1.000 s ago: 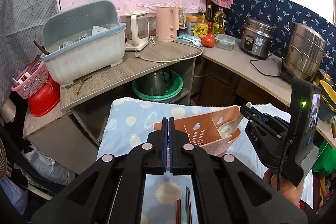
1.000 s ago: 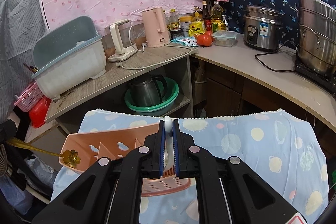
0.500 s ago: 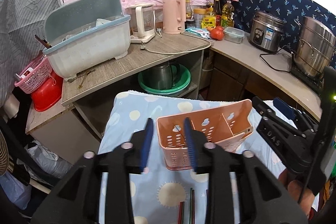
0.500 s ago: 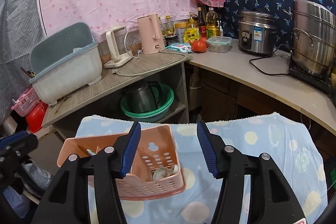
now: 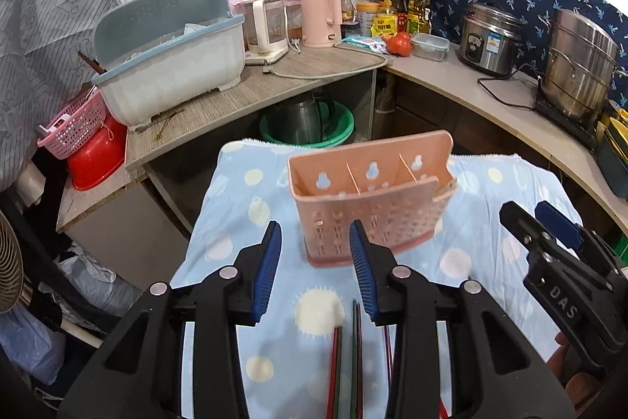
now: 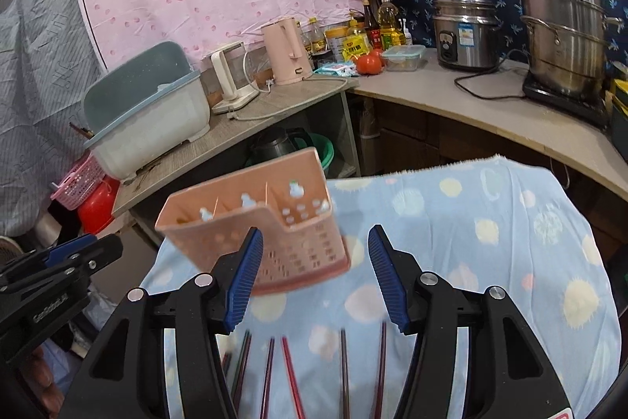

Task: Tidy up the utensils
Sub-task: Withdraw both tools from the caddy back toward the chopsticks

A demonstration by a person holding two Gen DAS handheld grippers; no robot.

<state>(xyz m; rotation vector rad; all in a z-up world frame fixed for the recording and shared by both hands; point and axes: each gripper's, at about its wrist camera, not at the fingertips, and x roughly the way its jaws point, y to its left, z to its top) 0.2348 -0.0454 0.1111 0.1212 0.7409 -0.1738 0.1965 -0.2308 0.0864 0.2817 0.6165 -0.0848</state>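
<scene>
A pink slotted utensil holder (image 5: 369,199) with three compartments stands upright on the blue spotted cloth (image 5: 243,214); what lies inside it is hidden. My left gripper (image 5: 314,246) hangs open just short of the holder's near left corner, nothing between its blue pads. My right gripper (image 6: 314,246) is also open and empty, in front of the holder (image 6: 267,222) at its right end. Several dark red chopsticks (image 6: 290,372) lie on the cloth under both grippers, with a pair of these chopsticks (image 5: 345,348) in the left wrist view. Each view shows the other gripper at its edge.
Beyond the cloth-covered table runs a counter (image 5: 274,85) with a dish-drainer tub (image 5: 168,65), kettles and bottles. A rice cooker (image 6: 467,34) and a steel steamer pot (image 6: 561,34) stand on the right counter. A green basin (image 5: 306,128) sits on the shelf below.
Both grippers went from shut to open and drew back from the holder. The white spoon left the right gripper and went into the holder. The chopsticks have come into the right view.
</scene>
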